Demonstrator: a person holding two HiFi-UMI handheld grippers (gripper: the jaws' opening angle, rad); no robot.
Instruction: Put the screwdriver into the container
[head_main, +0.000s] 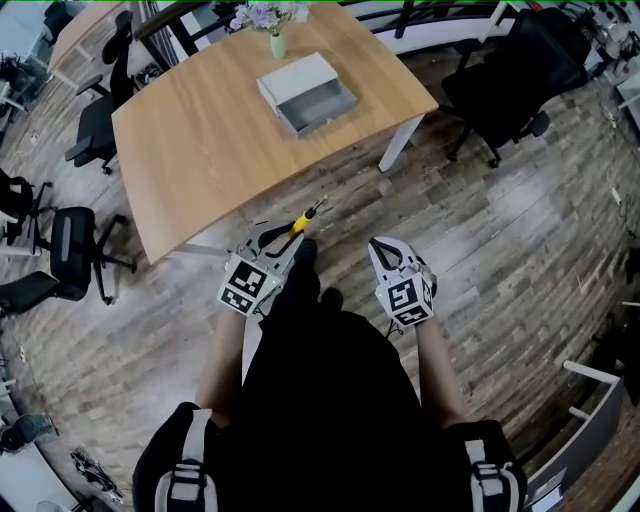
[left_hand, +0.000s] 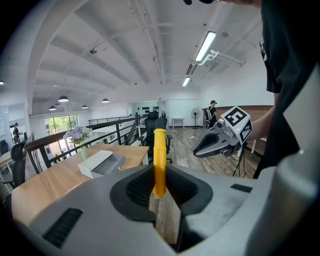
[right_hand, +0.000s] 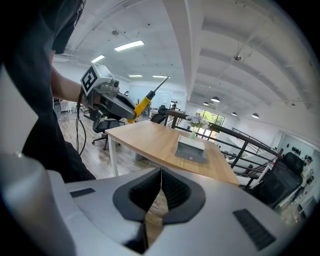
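the left gripper is clamped on the yellow plastic handle of a screwdriver – its jaws pinch the butt end, so the tool's long axis runs on roughly in line with them. the thin metal shaft points forward, away from the person and slightly to the right; seen from the right gripper view it also slants upward, tip highest. the screwdriver hangs above the plank floor, just short of the near edge of the light wooden table and well apart from the open grey-white box-shaped container, which sits on the table beside a small vase of pale flowers. the right gripper – jaws pressed together on nothing – is held level beside the left.
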